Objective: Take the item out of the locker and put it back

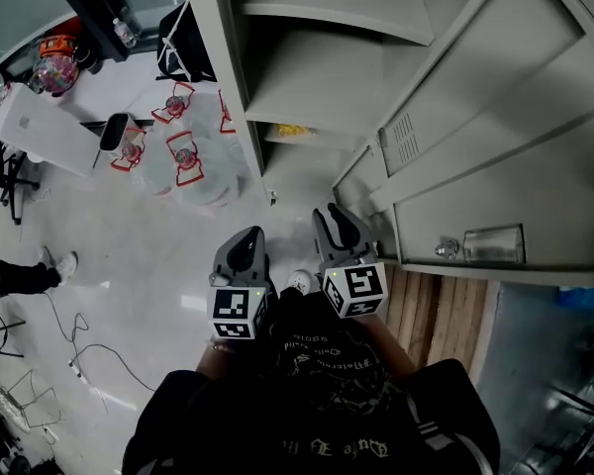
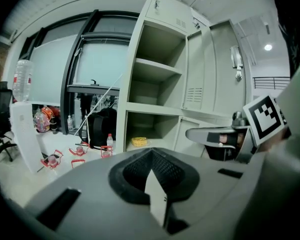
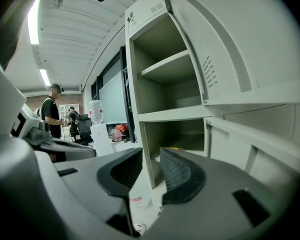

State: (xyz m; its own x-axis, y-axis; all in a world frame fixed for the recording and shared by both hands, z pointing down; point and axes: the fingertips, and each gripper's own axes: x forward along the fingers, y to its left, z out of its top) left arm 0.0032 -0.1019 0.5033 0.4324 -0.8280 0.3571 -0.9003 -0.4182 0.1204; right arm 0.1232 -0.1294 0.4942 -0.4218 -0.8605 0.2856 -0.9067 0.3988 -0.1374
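Observation:
A grey metal locker stands open in front of me, its door swung out to the right. A small yellow item lies on the lower shelf; it also shows as the yellow item and the yellow item. My left gripper is held low before the locker, its jaws shut and empty. Beside it, my right gripper points at the locker's lower compartment. Its jaws stand open with nothing between them. Both grippers are well short of the shelf.
Water bottles in red holders stand on the floor to the left, near a white box and a black bag. Cables trail on the floor. Wooden planks lie under the door. Two people stand far left.

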